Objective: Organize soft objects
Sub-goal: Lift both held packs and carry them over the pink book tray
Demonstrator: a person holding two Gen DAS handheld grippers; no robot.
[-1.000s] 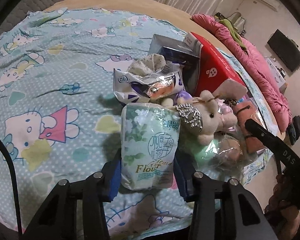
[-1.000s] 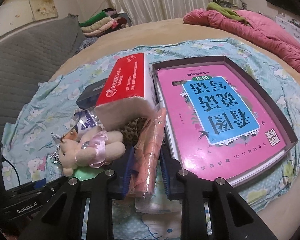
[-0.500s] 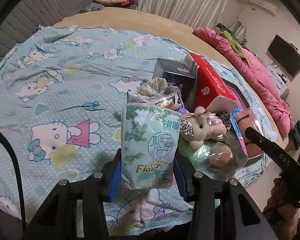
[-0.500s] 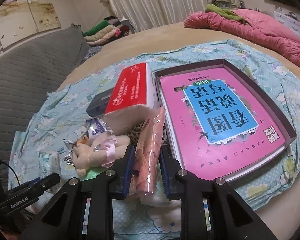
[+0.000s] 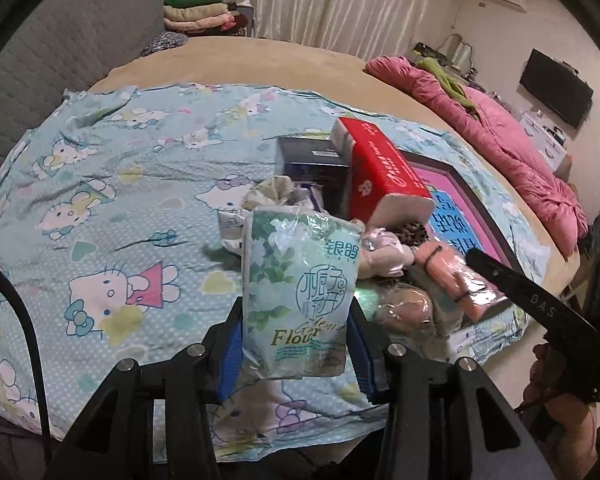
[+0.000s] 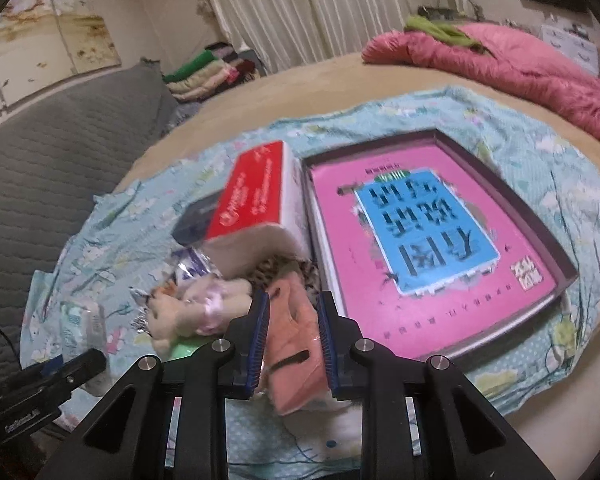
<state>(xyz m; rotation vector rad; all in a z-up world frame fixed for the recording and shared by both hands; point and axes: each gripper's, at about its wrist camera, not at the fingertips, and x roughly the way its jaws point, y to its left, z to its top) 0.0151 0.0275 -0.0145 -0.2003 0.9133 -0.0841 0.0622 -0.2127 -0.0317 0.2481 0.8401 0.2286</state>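
Here, in the left wrist view, the left gripper [image 5: 296, 344] is clamping the lower end of a pale green floral plastic tissue pack [image 5: 300, 288], its blue pads [image 5: 230, 360] pressing both long sides. The pack is standing upright between them, long axis running straight out from the gripper, and appears to be hanging clear above the light blue cartoon-cat bedsheet [image 5: 112, 208]. The heap of soft things is lying just beyond and to the right: a cream plush toy [image 5: 384, 254], a red-and-white tissue box [image 5: 384, 180] and a salmon-pink wrapped soft pack [image 5: 452, 276]. Open sheet is lying to the left, so that side looks like the easier place to set the pack down.

In the right wrist view, the right gripper [image 6: 292, 338] is closing narrowly on that salmon-pink wrapped soft pack [image 6: 296, 344], which is running lengthwise along the fingers. It is sitting just beside the pink-covered book in its dark shallow box [image 6: 420, 240], with the plush toy [image 6: 192, 312] to the left.
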